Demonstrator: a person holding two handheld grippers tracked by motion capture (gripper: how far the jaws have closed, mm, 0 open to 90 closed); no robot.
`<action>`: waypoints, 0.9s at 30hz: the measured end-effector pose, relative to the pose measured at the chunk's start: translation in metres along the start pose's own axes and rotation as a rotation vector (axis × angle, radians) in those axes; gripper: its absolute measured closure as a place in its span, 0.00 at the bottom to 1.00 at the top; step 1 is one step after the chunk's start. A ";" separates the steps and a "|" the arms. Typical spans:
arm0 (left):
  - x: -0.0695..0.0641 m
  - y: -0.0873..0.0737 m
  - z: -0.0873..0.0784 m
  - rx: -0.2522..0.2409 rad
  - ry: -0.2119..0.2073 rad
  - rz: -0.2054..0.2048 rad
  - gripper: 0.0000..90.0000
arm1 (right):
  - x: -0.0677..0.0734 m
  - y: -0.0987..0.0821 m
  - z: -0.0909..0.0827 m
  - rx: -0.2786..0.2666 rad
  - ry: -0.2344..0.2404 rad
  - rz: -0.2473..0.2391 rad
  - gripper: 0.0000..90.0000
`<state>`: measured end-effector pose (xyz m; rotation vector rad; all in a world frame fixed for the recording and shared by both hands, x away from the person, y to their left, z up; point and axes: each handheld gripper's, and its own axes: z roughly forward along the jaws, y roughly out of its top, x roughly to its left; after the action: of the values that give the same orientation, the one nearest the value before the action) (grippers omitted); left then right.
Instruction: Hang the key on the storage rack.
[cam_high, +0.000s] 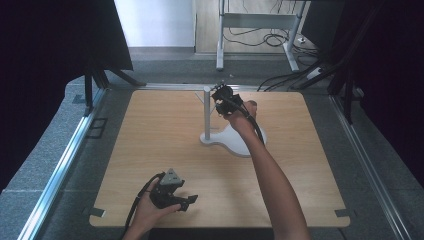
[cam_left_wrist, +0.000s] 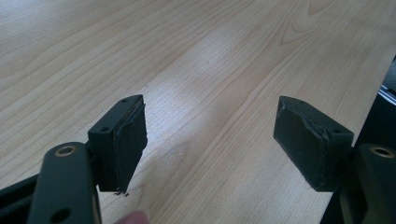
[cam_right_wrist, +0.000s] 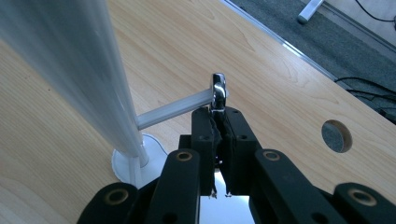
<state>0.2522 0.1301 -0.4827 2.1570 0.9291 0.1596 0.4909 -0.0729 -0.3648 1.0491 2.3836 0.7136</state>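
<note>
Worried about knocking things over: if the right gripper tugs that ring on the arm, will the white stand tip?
Probably not easily: the stand has a wide flat base. Its tall post adds leverage, so a hard sideways pull might rock it. The ring looks polished metal, likely slippery between the right gripper's pads.

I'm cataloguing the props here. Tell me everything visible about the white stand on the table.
The white stand has a flat, curvy base lying on the wooden table, an upright post and a thin side arm. It looks like matte plastic or painted metal. A shiny metal ring, pinched by the right gripper, sits at the arm's tip.
</note>
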 end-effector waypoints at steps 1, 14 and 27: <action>0.000 0.000 0.001 0.002 0.000 -0.001 0.29 | 0.000 -0.001 0.000 0.000 0.007 0.006 0.94; -0.001 0.000 0.004 0.020 -0.004 0.000 0.29 | 0.004 -0.016 -0.013 -0.022 0.073 0.012 0.74; 0.002 -0.007 0.001 0.033 0.033 -0.013 0.29 | -0.004 -0.059 -0.054 -0.122 0.157 0.039 0.68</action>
<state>0.2502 0.1340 -0.4881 2.1839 0.9711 0.1748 0.4305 -0.1248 -0.3581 1.0249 2.4197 0.9755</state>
